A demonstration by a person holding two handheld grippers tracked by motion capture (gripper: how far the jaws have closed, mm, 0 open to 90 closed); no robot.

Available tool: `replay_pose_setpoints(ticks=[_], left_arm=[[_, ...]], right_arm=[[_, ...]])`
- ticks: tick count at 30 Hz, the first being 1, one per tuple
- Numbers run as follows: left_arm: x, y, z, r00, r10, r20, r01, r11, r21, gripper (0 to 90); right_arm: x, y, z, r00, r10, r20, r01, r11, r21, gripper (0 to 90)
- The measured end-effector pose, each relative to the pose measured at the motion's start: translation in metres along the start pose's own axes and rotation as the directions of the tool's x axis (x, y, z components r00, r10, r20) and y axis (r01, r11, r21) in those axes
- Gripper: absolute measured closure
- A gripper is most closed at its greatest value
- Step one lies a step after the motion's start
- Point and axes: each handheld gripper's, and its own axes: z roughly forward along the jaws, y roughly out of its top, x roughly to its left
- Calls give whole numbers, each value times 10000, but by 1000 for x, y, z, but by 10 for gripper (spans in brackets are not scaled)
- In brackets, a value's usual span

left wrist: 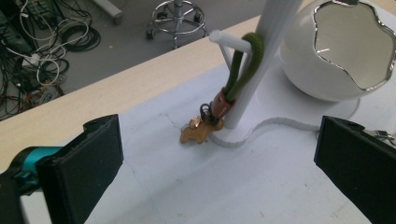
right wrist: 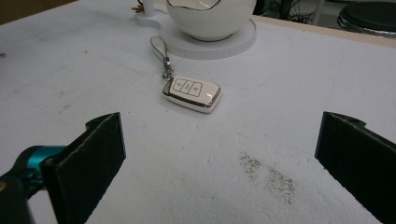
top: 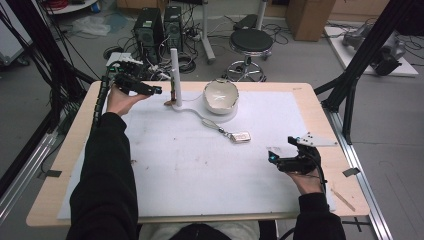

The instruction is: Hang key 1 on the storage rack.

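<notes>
Left gripper (top: pixel 156 90) jaws wide, empty, near green-loop keychain (left wrist: pixel 219 105) hanging on white stand (top: pixel 174 75). Right gripper (top: pixel 271 154) wide, empty, facing car key fob (right wrist: pixel 191 93).

On my bench (top: pixel 300 100), the key fob (top: pixel 241 136) lies before the bowl (top: pixel 220 95); the post (top: pixel 175 75) stands left of it.
</notes>
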Motion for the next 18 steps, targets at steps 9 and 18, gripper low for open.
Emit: replay_pose_setpoints(ticks=[9, 18], left_arm=[[-6, -30, -16, 9998, 118, -176, -122, 9996, -246, 17], [-14, -60, -27, 9997, 227, 64, -224, 9987, -449, 17]], right_arm=[[0, 0, 0, 10000, 35, 22, -35, 10000, 15, 6], [0, 0, 0, 9999, 120, 34, -120, 9999, 83, 6]])
